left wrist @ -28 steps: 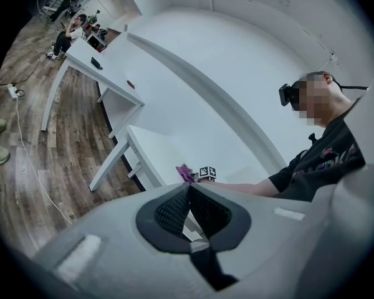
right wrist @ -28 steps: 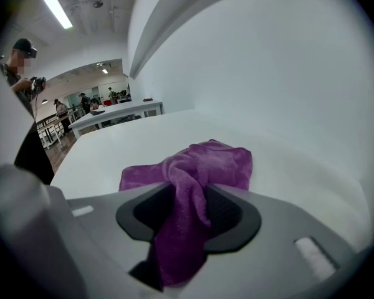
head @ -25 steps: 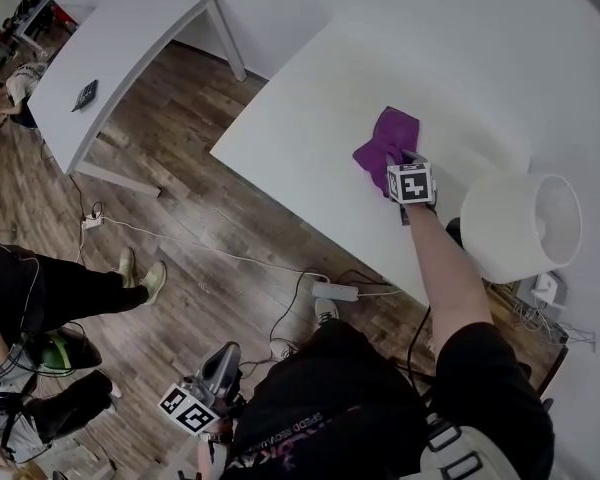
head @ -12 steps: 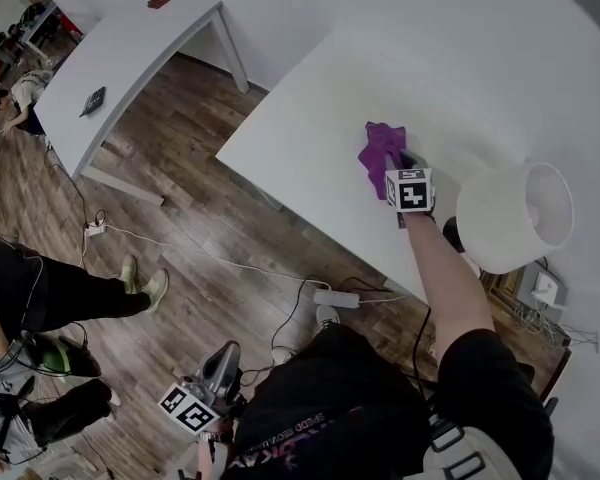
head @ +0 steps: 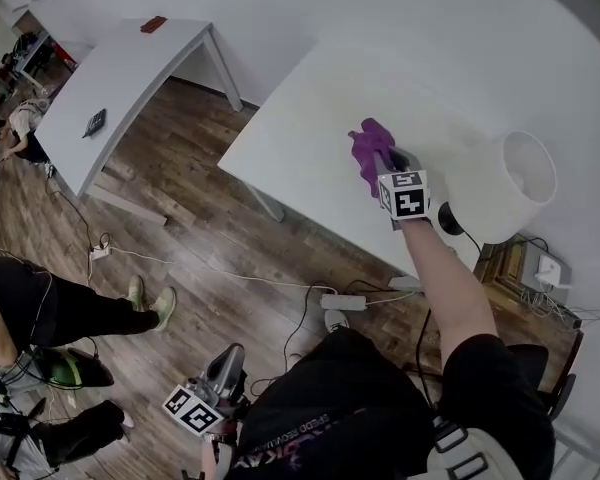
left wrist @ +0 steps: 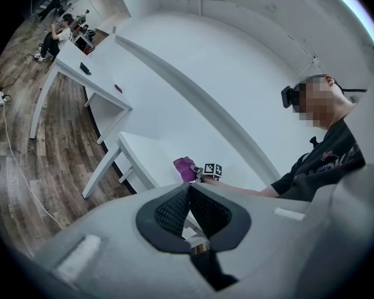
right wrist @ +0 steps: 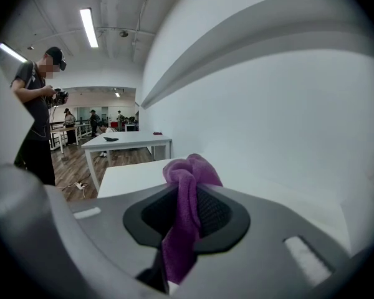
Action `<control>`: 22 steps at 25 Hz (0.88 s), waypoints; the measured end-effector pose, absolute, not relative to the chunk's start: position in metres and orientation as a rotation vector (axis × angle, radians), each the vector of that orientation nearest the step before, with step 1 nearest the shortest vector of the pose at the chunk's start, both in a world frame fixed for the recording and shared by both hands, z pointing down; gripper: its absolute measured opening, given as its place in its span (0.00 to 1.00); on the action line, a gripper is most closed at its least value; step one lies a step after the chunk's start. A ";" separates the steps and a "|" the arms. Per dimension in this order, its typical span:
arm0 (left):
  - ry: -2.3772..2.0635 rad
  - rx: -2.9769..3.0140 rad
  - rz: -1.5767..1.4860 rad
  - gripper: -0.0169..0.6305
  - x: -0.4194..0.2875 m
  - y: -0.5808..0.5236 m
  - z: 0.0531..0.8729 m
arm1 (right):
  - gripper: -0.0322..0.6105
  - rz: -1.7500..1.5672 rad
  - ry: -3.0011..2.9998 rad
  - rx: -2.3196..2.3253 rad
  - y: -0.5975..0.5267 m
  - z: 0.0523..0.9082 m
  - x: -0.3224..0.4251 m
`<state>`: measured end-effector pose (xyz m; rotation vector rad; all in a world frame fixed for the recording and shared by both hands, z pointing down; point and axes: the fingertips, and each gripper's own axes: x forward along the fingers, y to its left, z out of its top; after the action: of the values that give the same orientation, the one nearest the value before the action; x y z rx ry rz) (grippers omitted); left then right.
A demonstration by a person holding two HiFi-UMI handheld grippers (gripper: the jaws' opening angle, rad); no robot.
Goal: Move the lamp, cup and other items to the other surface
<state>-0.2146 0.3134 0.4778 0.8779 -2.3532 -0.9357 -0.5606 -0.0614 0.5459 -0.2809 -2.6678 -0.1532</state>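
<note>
Lamp (head: 513, 182) on white table (head: 300, 118)

Your head camera looks steeply down on the white desk (head: 300, 118) and the floor (head: 200, 248). The camera on your left gripper (left wrist: 188, 207) views that desk from low and far off. The camera on your right gripper (right wrist: 190, 213) sits close over it. All three share the purple cloth (head: 368, 151).

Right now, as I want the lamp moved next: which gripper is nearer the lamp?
Right. The right gripper is over the table, just beside the lamp, pinching a purple cloth. The left gripper hangs low, off the table, above the floor.
</note>
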 end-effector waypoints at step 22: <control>-2.230 1.155 -0.946 0.02 -0.145 0.343 0.469 | 0.16 -0.126 -2.797 -0.256 -0.010 0.463 -0.388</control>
<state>-0.1452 0.3435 0.4689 1.1546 -2.2299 -0.9460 -0.3881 -0.0100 0.4626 -0.2557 -2.7973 -0.1261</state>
